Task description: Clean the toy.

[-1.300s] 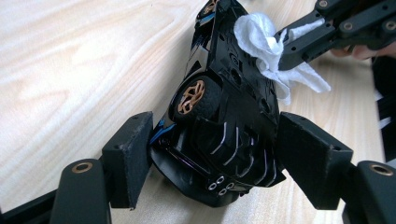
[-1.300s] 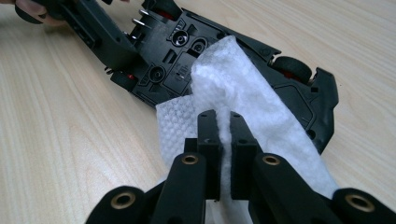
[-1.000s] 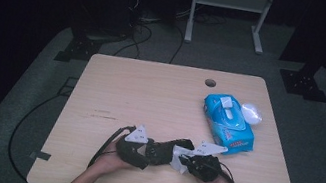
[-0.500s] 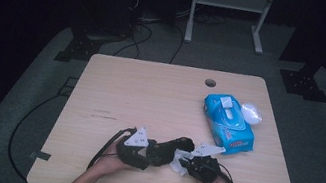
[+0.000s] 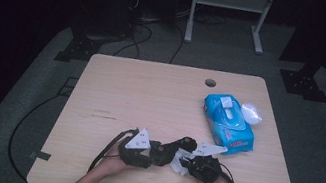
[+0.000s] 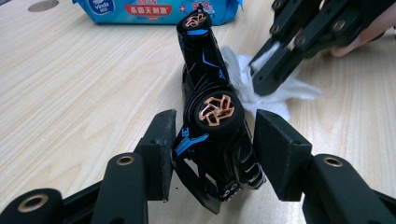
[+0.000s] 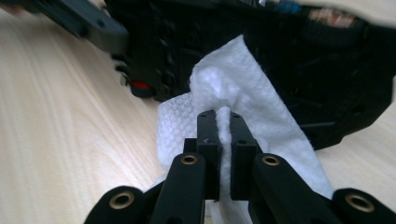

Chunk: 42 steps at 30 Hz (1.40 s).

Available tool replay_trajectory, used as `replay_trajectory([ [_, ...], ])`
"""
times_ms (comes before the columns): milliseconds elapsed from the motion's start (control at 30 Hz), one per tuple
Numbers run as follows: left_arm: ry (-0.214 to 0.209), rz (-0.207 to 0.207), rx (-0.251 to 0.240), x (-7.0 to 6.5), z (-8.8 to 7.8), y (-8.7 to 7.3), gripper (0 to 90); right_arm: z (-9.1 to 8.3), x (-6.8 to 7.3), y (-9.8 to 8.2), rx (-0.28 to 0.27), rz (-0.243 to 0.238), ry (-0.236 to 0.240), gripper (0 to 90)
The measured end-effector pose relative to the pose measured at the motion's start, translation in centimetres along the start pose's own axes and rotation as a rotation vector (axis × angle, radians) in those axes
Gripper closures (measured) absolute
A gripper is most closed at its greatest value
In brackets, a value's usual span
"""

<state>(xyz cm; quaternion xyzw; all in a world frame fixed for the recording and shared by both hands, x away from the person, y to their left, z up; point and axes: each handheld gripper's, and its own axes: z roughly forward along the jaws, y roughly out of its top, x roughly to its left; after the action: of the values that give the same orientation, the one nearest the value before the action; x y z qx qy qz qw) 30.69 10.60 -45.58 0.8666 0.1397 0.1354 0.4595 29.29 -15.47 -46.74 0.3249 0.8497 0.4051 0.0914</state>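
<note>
A black toy car [image 6: 210, 93] with blue stripes and copper wheels lies on its side near the table's front edge [image 5: 176, 147]. My left gripper [image 6: 215, 149] has its jaws on either side of the car's rear end. They have just been closing, and both pads now press on the body. My right gripper [image 7: 224, 121] is shut on a white wipe [image 7: 243, 84] and holds it against the car's dark underside [image 7: 327, 70]. In the high view the left gripper [image 5: 160, 153] and the right gripper [image 5: 184, 161] meet at the car.
A blue pack of wet wipes [image 5: 228, 121] lies on the right half of the wooden table [image 5: 150, 94], with a small white lump [image 5: 251, 113] beside it. A cable hole [image 5: 210, 83] sits near the far edge. Cables trail off the front left.
The left gripper's jaws have drawn in onto the car. Both hands have stayed near the front edge, and the right gripper still pinches the wipe.
</note>
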Motion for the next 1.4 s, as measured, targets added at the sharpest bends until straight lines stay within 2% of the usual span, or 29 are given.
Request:
replay_trajectory([
  [100, 0.018, 0.065, 0.005, -0.6, 0.1, 0.1, 50.1, -1.2, 0.3, 0.5, -0.056, 0.003, 0.012, 85.5],
  [167, 0.001, 0.089, -0.011, -0.8, 0.0, 0.2, 51.8, -2.0, 0.5, 0.9, -0.092, -0.006, 0.01, 85.6],
  [200, -0.006, 0.105, -0.008, -0.9, 0.1, 0.2, 55.0, -2.6, 0.6, 1.2, -0.114, -0.012, 0.007, 85.6],
  [300, 0.0, 0.122, 0.016, -1.2, 0.5, 0.2, 54.5, -3.6, 0.6, 2.2, -0.162, -0.016, -0.006, 85.5],
  [400, -0.01, 0.092, 0.01, -1.1, 0.5, 0.1, 53.1, -3.5, -0.1, 2.9, -0.176, -0.007, -0.023, 85.4],
  [467, -0.01, 0.064, 0.021, -0.9, 0.7, 0.0, 47.9, -3.2, -0.4, 3.1, -0.166, -0.005, -0.039, 85.5],
  [567, -0.017, 0.022, 0.042, -0.5, 1.1, -0.3, 44.9, -2.7, -0.5, 3.3, -0.154, -0.004, -0.045, 85.5],
  [700, -0.035, -0.007, 0.046, -0.1, 1.5, -0.7, 53.8, -2.5, -0.1, 3.9, -0.157, -0.015, -0.042, 85.4],
  [800, -0.019, 0.003, 0.048, -0.1, 1.4, -0.6, 56.8, -1.9, 0.5, 4.6, -0.16, -0.04, -0.029, 85.5],
  [967, -0.011, 0.016, 0.046, 0.0, 1.2, -0.7, 57.9, -0.2, 2.3, 6.0, -0.149, -0.077, 0.021, 85.4],
  [1067, -0.009, 0.019, 0.045, 0.1, 1.0, -0.8, 57.9, 0.7, 2.6, 6.3, -0.129, -0.095, 0.029, 85.4],
  [1167, -0.011, 0.013, 0.046, 0.2, 0.9, -0.9, 58.0, 0.9, 2.2, 5.9, -0.116, -0.096, 0.007, 85.4],
  [1267, -0.01, 0.014, 0.041, 0.3, 0.9, -0.9, 58.0, 0.4, 1.5, 5.6, -0.121, -0.08, -0.041, 85.4],
  [1333, -0.009, 0.007, 0.039, 0.2, 1.0, -0.9, 58.0, 0.4, 1.6, 5.5, -0.132, -0.062, -0.036, 85.4],
  [1400, -0.01, 0.006, 0.041, 0.3, 1.1, -0.8, 57.9, 1.0, 2.5, 5.7, -0.14, -0.062, -0.006, 85.4],
])
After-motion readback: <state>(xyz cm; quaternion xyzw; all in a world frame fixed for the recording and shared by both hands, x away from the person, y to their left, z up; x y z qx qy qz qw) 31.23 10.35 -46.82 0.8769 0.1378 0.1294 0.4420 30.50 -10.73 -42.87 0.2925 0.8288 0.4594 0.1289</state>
